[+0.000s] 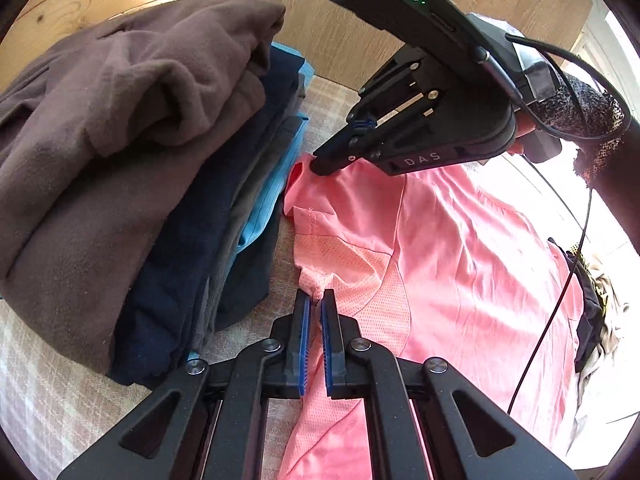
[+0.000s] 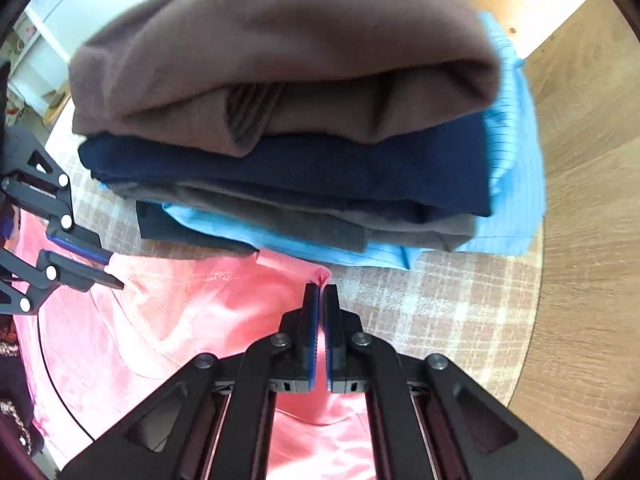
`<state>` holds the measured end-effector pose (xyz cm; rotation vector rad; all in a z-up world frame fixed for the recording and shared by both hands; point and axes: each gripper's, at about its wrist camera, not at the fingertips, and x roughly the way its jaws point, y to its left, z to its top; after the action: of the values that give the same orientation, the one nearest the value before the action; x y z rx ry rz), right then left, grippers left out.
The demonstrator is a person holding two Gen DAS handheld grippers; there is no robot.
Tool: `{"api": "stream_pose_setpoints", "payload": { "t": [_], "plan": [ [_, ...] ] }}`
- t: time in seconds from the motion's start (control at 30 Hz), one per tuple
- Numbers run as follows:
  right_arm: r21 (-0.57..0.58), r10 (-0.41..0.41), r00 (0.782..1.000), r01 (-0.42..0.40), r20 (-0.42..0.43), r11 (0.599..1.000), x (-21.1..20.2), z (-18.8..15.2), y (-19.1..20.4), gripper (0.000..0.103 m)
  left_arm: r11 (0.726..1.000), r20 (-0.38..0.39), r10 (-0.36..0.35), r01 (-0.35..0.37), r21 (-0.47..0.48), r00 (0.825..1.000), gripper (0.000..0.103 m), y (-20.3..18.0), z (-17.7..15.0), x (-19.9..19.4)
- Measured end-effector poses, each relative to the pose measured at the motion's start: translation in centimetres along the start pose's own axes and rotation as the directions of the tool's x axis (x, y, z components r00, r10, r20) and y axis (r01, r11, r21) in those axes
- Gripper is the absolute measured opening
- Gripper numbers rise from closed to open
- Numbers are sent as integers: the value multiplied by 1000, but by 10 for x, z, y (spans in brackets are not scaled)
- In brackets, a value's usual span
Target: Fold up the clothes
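A pink shirt [image 1: 460,248] lies spread on the checked cloth, part smooth fabric and part mesh. My left gripper [image 1: 316,298] is shut on a pinched fold of its mesh edge. My right gripper [image 2: 321,286] is shut on the shirt's [image 2: 192,304] corner near the pile; from the left wrist view the right gripper [image 1: 324,168] comes down onto the shirt's far corner. The left gripper [image 2: 108,270] shows at the left edge of the right wrist view, on the same shirt.
A pile of folded clothes [image 1: 132,152] sits beside the shirt: brown fleece on top, navy, grey and light blue below [image 2: 304,184]. Wooden floor [image 2: 580,160] runs past the checked cloth [image 2: 432,304]. More crumpled clothes [image 1: 600,312] lie at the right, and a black cable [image 1: 560,300] hangs across the shirt.
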<state>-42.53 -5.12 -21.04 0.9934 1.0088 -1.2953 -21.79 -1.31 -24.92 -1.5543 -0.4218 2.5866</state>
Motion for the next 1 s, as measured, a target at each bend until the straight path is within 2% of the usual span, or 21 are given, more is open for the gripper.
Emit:
{"api": "stream_pose_setpoints", "payload": {
  "t": [0.07,0.1,0.17,0.23,0.27,0.33,0.43,0.53,0.63,0.7,0.77,0.83,0.9,1.0],
  "plan": [
    [65,-25,999,23,27,998,-7,-8,-13,3,1000,4,20,-21,20,1000,5,-2,-5,1],
    [89,-51,999,51,-3,995,-3,-12,-18,3,999,-4,29,-29,24,1000,6,-2,-7,3],
    [95,-79,996,83,-44,992,0,-19,-20,3,999,-76,40,-40,3,996,8,4,-11,14],
    [84,-88,994,93,-69,992,2,-24,-16,10,999,-106,23,-26,-24,994,12,13,-16,12],
    [87,-72,995,77,-64,993,0,-26,-14,21,999,-105,11,-14,-36,994,13,21,-17,4],
    [82,-41,998,45,-46,996,-5,-26,-10,33,999,-88,21,-23,-27,996,21,42,-23,-25],
    [71,-27,999,30,-40,997,-9,-26,-6,38,998,-112,60,-59,10,992,27,70,-58,-73],
    [73,-47,996,53,-76,996,-1,-24,-6,39,994,-194,109,-108,16,975,28,84,-89,-99],
    [84,-38,995,46,-89,995,4,-23,-6,42,991,-289,110,-129,-47,951,28,93,-141,-112],
    [100,-28,996,36,-88,994,3,-22,-6,42,988,-332,85,-123,-95,940,28,96,-166,-115],
    [98,-30,995,39,-95,994,2,-22,-2,43,990,-350,34,-80,-116,936,28,89,-183,-116],
    [92,-30,994,39,-104,995,-1,-22,3,42,994,-361,14,-52,-97,933,30,77,-193,-114],
    [79,-38,992,47,-117,996,-3,-23,8,42,995,-389,68,-90,-38,919,34,66,-199,-106],
    [55,-53,989,61,-136,997,-6,-19,15,42,991,-415,126,-132,16,901,34,59,-205,-94]
  ]
}}
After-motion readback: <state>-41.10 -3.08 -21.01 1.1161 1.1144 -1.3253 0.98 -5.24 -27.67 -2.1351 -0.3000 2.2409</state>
